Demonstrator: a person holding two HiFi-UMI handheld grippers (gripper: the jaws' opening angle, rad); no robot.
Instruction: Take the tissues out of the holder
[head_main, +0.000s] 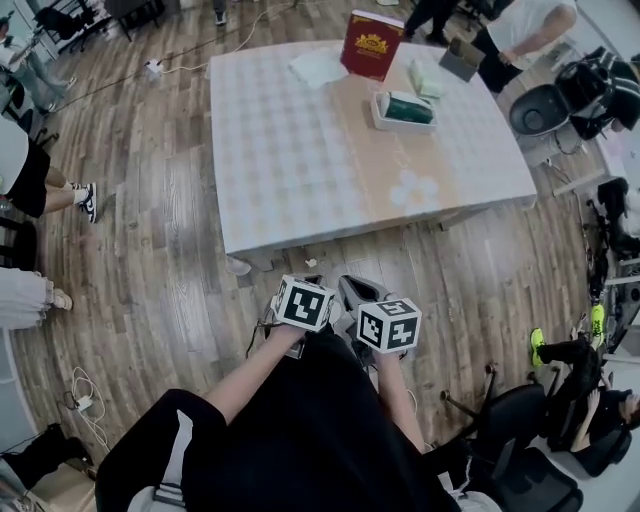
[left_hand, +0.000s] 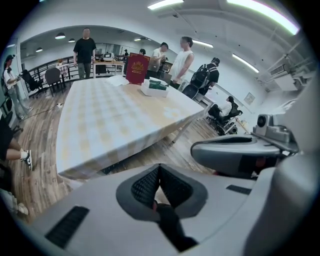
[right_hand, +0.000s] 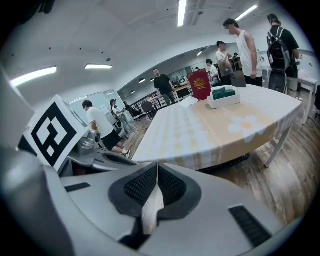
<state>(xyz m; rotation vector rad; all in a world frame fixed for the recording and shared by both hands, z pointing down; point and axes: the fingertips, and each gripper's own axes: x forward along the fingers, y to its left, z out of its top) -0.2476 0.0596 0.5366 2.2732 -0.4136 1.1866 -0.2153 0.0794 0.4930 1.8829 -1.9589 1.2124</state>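
Table (head_main: 300, 150): checked cloth, the landmark for the rest.
Left gripper (left_hand: 159, 167): off the table's near edge, jaws together, nothing between them.
Right gripper (right_hand: 157, 167): beside the left one, off the same edge, pinched on a thin white strip (right_hand: 152, 212).
Red book (head_main: 371, 44): upright at the table's far edge.
Holder (head_main: 400, 108): on the table's far right part, green tissue pack (head_main: 408, 107) inside.
Loose tissue (head_main: 318, 67): on the table's far edge, left of the book.

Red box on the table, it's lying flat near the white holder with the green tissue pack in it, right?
Not quite. The red box is standing upright, not lying flat. The rest is right: it is on the table near the white holder with the green tissue pack in it. The left gripper view shows it best.
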